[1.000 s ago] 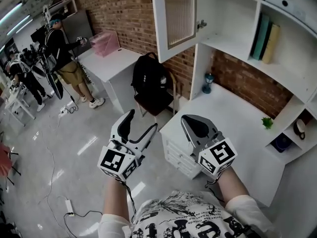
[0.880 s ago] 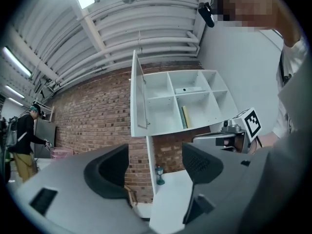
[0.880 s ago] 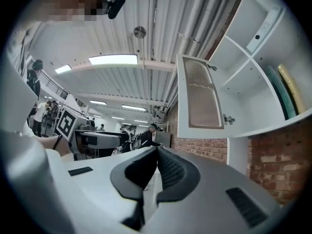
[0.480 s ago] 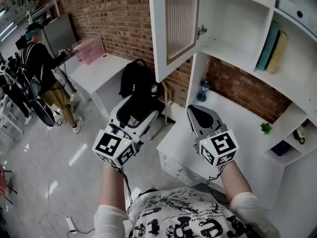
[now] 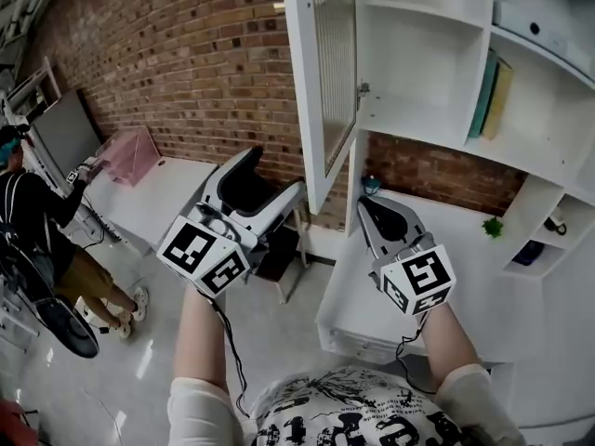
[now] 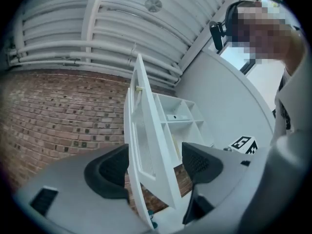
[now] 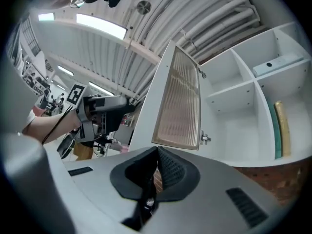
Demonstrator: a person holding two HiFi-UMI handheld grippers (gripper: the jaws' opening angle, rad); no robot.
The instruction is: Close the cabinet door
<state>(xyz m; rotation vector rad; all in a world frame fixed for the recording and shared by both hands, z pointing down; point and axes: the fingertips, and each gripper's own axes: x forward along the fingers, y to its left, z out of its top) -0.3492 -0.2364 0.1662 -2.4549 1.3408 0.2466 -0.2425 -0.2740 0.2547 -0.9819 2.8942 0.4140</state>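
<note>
The white cabinet door (image 5: pixel 327 72) with a ribbed glass panel stands swung open from the wall cabinet (image 5: pixel 423 54). In the left gripper view the door (image 6: pixel 148 160) is seen edge-on between my open jaws. My left gripper (image 5: pixel 271 186) is raised just left of the door's lower edge, open, holding nothing. My right gripper (image 5: pixel 376 219) is shut and empty, below the door's bottom corner. The right gripper view shows the door's glass panel (image 7: pixel 179 101) and the open compartment (image 7: pixel 229 111) behind it.
A white desk (image 5: pixel 465 277) with drawers sits under the cabinet, with a small bottle (image 5: pixel 371 185) at the brick wall. Books (image 5: pixel 493 86) stand on a shelf. A person (image 5: pixel 28 221) stands at far left beside another white table (image 5: pixel 149 203).
Both grippers have risen towards the open door. The head view has tilted up and closer to the cabinet, so the door now hangs directly between and above the grippers.
</note>
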